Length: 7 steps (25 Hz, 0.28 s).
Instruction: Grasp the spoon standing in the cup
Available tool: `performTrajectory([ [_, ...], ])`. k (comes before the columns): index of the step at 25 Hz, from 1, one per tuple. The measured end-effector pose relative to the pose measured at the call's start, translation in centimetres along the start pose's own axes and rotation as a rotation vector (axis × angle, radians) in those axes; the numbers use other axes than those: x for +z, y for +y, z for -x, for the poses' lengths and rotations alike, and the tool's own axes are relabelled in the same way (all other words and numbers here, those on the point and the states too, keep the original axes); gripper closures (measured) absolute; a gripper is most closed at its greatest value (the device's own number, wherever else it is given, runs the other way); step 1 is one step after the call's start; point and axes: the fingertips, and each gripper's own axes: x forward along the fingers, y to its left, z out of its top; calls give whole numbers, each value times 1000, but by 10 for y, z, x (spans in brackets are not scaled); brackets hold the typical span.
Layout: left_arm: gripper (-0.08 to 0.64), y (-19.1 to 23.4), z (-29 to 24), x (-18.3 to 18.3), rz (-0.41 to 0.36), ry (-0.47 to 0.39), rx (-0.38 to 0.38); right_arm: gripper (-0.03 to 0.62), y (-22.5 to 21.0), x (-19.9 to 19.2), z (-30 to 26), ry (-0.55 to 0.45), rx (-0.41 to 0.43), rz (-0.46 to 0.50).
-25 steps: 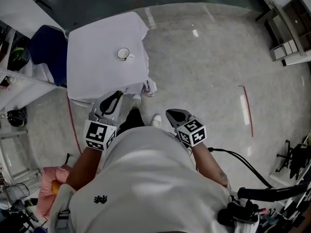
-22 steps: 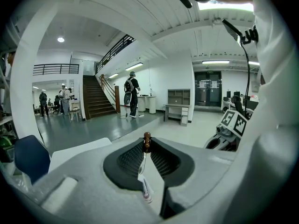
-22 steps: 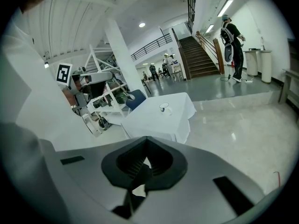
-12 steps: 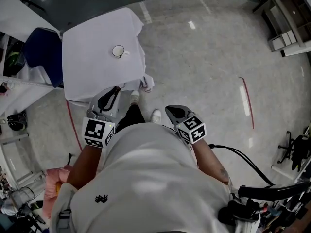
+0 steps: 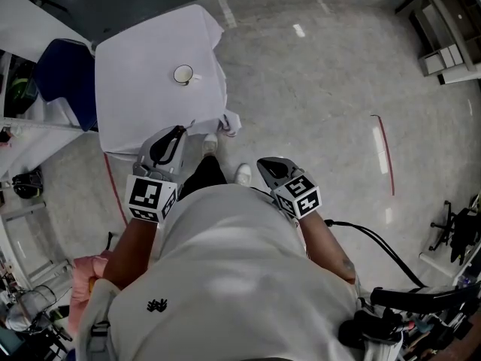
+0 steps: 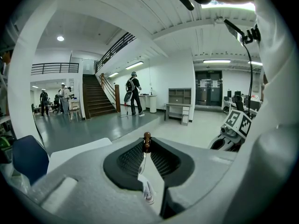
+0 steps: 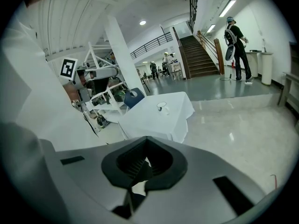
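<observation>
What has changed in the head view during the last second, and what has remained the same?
Only the view shifted: table, cup and both grippers slid slightly upward together. Nothing was taken or released. The left gripper, clamping a thin brown-tipped thing, and the right gripper stay before the person; the cup stands on the table.

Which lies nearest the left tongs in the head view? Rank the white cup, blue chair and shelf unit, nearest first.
From the left tongs:
1. White cup, just ahead on the table.
2. Blue chair, beyond the table's left edge.
3. Shelf unit, far off at the upper right.
</observation>
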Motion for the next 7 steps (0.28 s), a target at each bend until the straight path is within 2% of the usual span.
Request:
performTrajectory([
  [7, 508, 25, -16, -1, 3, 8, 4, 584, -12, 16, -14, 4, -11, 3],
])
